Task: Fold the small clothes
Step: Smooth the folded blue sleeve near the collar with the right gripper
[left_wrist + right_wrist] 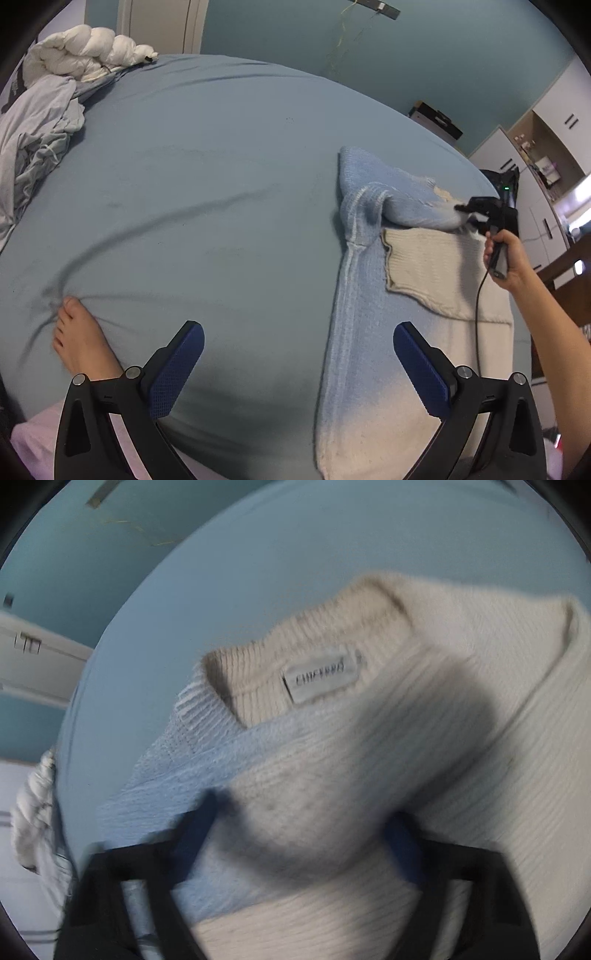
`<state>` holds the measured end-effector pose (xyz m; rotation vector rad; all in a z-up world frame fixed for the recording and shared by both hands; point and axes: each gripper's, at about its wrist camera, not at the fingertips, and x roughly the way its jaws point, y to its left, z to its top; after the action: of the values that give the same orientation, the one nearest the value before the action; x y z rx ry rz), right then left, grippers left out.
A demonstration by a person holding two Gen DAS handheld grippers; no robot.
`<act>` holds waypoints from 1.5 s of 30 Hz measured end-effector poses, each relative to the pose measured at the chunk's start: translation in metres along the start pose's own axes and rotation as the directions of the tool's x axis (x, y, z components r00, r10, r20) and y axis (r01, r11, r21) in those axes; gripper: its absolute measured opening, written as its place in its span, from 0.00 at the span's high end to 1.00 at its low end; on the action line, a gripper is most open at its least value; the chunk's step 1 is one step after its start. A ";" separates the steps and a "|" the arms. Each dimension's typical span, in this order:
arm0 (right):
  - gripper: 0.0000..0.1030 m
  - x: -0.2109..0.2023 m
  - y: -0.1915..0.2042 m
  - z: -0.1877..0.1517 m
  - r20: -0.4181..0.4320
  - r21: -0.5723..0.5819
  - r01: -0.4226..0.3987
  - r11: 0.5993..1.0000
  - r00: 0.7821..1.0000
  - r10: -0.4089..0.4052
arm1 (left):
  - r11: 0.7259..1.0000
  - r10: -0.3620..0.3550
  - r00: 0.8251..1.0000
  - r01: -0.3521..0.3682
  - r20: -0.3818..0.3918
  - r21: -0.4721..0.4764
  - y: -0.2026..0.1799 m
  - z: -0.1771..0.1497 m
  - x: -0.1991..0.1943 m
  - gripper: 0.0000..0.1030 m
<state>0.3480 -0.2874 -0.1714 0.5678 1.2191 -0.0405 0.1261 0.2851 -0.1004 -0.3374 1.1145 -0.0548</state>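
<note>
A small knit sweater (pixel 373 332), light blue fading to cream, lies on the right side of the bed. My left gripper (pixel 298 345) is open and empty, hovering over the bed near the sweater's lower left edge. My right gripper (pixel 466 217) grips the sweater's sleeve (pixel 413 206) and holds it over the body. In the blurred right wrist view the sleeve cuff (pixel 295 812) sits between the fingers (pixel 192 834), above the cream collar and its label (pixel 319 677).
The blue bed sheet (pixel 203 184) covers the mattress. A pile of grey clothes (pixel 33 140) and a white duvet (pixel 81 51) lie at the far left. A bare foot (pixel 79 339) rests on the sheet at the lower left. White cabinets (pixel 546 155) stand at the right.
</note>
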 end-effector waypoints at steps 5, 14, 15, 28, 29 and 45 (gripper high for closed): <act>0.87 -0.100 0.008 -0.007 0.255 -0.213 -0.195 0.957 0.935 0.247 | 1.000 0.007 1.000 -0.007 0.017 0.012 -0.009 0.000 -0.004 0.00; 0.42 -0.280 -0.061 -0.055 0.286 -0.401 -0.163 0.901 0.912 0.293 | 0.993 -0.013 1.000 0.013 -0.004 0.118 -0.052 -0.006 0.003 0.00; 0.05 -0.280 -0.082 -0.059 0.261 -0.354 -0.126 0.927 0.938 0.227 | 0.990 -0.007 1.000 0.008 -0.010 0.143 -0.058 -0.007 0.004 0.00; 0.01 -0.203 -0.272 -0.126 0.058 0.437 -0.378 0.816 0.917 0.394 | 0.940 0.046 0.999 -0.035 -0.023 0.340 -0.097 -0.021 0.011 0.00; 0.01 -0.196 -0.265 -0.131 0.047 0.453 -0.394 0.800 0.906 0.420 | 0.939 0.042 0.999 -0.031 -0.025 0.342 -0.097 -0.022 0.012 0.00; 0.95 -0.262 -0.154 -0.096 0.287 -0.097 -0.209 0.973 0.930 0.229 | 0.954 0.039 0.998 -0.024 -0.045 0.299 -0.084 -0.021 0.013 0.00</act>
<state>0.1190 -0.4483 -0.0187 0.6143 0.8567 0.1001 0.1242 0.1977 -0.0957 -0.0473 1.1426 -0.2022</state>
